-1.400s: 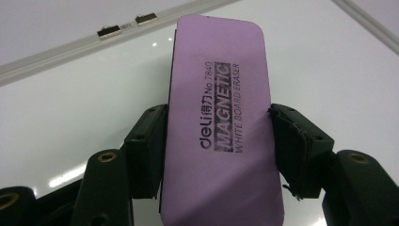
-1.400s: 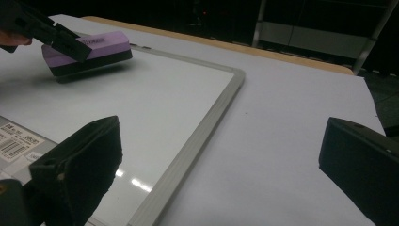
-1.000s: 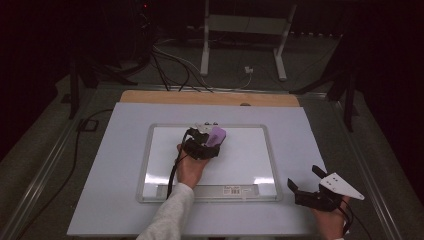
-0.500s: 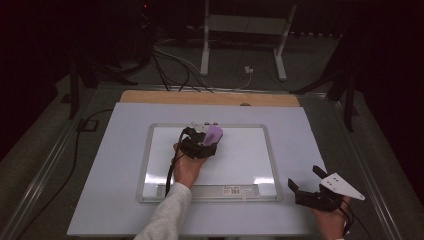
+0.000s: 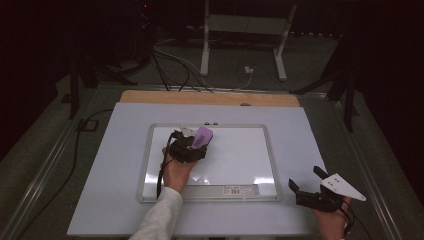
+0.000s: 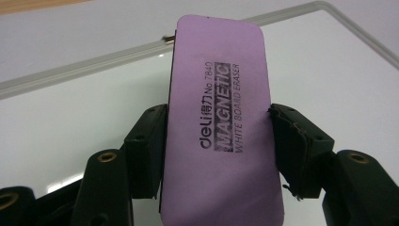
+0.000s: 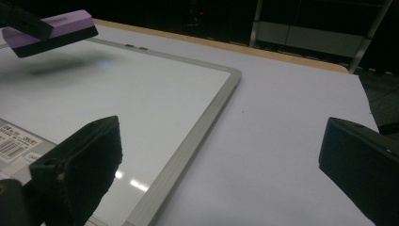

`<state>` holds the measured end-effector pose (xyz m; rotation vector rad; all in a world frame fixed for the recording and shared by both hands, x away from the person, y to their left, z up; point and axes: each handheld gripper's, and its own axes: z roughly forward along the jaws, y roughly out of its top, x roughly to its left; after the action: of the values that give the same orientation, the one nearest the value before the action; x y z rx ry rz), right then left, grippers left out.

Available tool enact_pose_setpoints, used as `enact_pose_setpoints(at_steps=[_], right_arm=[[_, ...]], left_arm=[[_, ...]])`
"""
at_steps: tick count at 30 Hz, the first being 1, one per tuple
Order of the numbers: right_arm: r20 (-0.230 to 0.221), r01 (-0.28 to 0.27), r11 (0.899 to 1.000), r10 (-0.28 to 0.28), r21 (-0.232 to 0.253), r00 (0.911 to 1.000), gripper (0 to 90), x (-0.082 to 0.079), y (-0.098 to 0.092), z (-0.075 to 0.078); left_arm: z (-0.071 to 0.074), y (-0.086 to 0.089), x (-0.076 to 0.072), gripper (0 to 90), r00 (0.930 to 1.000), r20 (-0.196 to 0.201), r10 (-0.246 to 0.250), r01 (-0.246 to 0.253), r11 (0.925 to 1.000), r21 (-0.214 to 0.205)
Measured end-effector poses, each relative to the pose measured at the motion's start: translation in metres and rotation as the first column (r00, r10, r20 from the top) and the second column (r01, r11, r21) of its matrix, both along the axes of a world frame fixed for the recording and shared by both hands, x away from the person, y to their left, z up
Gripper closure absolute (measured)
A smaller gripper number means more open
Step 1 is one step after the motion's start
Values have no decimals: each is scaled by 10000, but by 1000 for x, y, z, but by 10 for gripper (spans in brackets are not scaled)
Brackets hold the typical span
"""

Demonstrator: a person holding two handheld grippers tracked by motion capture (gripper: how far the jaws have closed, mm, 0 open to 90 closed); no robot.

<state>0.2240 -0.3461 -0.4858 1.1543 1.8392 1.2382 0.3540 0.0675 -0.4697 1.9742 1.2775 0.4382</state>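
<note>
- Purple foam topped the magnetic whiteboard eraser (image 6: 219, 127) that my left tool (image 5: 189, 146) had clamped by its two long sides; in the left gripper view both black pads (image 6: 149, 141) pressed against its edges, with the printed face towards the camera.
- I saw the eraser over the upper left part of the whiteboard (image 5: 235, 160), near the board's far frame, with its dark felt underside facing down.
- In the right gripper view the eraser (image 7: 51, 28) threw a soft shadow on the white surface below it; I could not tell whether the felt touched the board.
- My left hand (image 5: 176, 170) reached in from the near edge across the board's lower frame, its cable trailing back along the sleeve.
- My right tool (image 5: 306, 187) sat off the board, just past its near right corner, over the pale sheet (image 5: 110, 165) covering the worktop.
- Its jaws stood wide apart with nothing between them; through the gap I saw bare sheet and the board's metal frame (image 7: 197, 136).
- A barcode label (image 5: 235, 190) lay on the board's near frame, about midway along it.
- Beyond the sheet, a strip of wooden worktop (image 5: 210, 97) showed at the far edge.
</note>
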Motion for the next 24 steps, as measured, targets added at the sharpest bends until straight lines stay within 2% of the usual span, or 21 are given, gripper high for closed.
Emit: enact_pose_setpoints(at_steps=[8, 14, 24], right_arm=[[-15, -18, 10000, 18, -15, 10000, 5, 0, 1, 0], [-17, -26, 10000, 26, -7, 10000, 5, 0, 1, 0], [-42, -59, 10000, 59, -11, 10000, 5, 0, 2, 0]], left_arm=[[-6, 15, -8, 417, 9996, -52, 277, -277, 9996, 83], [-13, 26, -15, 417, 9990, -188, 412, -406, 9986, 329], [-20, 56, -31, 417, 9950, -290, 951, -938, 9946, 441]])
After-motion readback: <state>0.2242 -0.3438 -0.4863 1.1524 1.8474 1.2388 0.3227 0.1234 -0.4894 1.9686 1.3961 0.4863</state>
